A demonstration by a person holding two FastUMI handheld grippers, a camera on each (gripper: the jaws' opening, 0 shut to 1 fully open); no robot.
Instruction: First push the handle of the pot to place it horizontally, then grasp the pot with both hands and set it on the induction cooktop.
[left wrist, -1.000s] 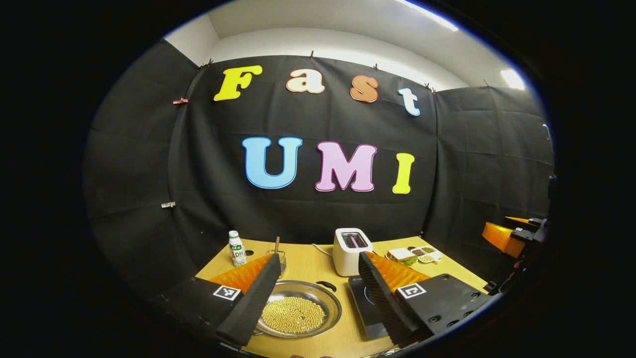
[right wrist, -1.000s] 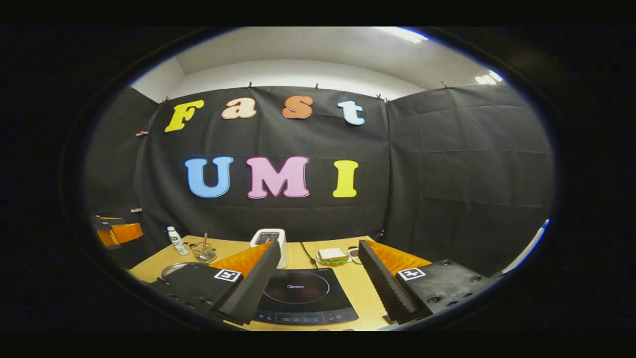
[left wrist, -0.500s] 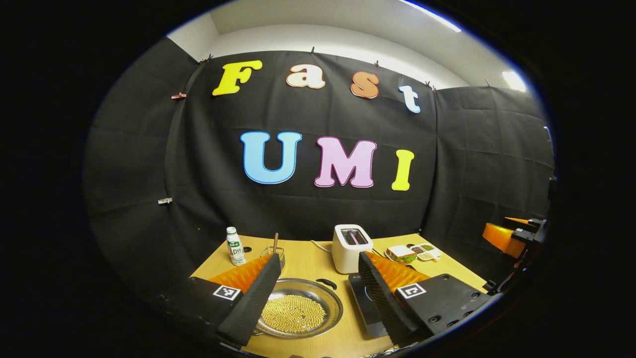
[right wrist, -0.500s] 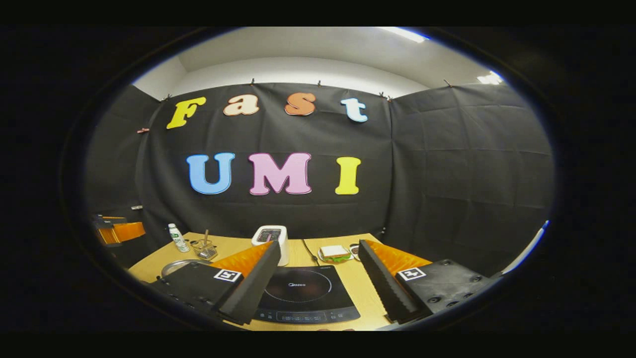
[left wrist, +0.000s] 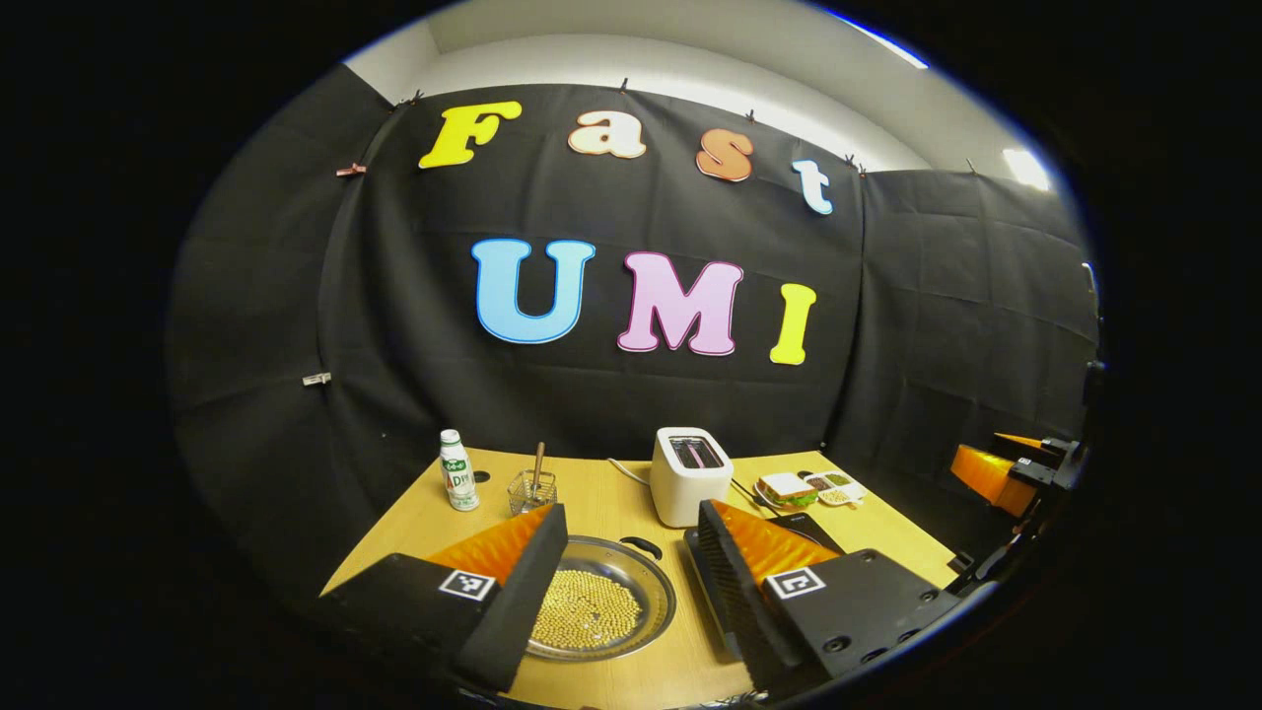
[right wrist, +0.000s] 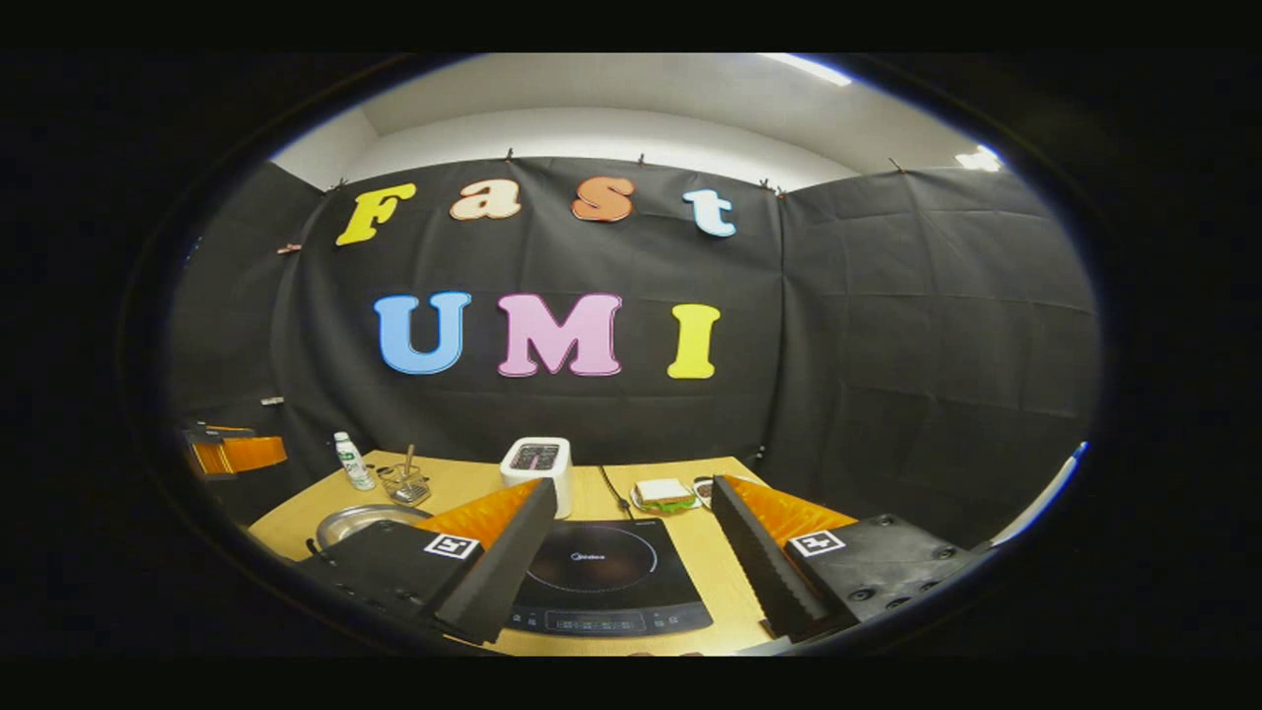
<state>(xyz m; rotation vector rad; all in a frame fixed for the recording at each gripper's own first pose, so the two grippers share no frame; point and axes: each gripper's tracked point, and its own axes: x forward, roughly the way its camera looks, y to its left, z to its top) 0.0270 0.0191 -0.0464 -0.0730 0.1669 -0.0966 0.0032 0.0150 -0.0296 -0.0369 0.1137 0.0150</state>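
We have barely begun: the pot sits on the table beside the cooktop, untouched. Our left gripper and right gripper are both wide open, empty.

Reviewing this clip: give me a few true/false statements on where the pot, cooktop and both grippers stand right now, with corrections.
1. The pot sits on the induction cooktop. False: it rests on the table, left of the cooktop.
2. The pot holds small yellow beans. True.
3. The left gripper is shut on the pot's rim. False: it is open and holds nothing.
4. The right gripper is open above the cooktop. True.
5. A white toaster stands behind the pot. True.
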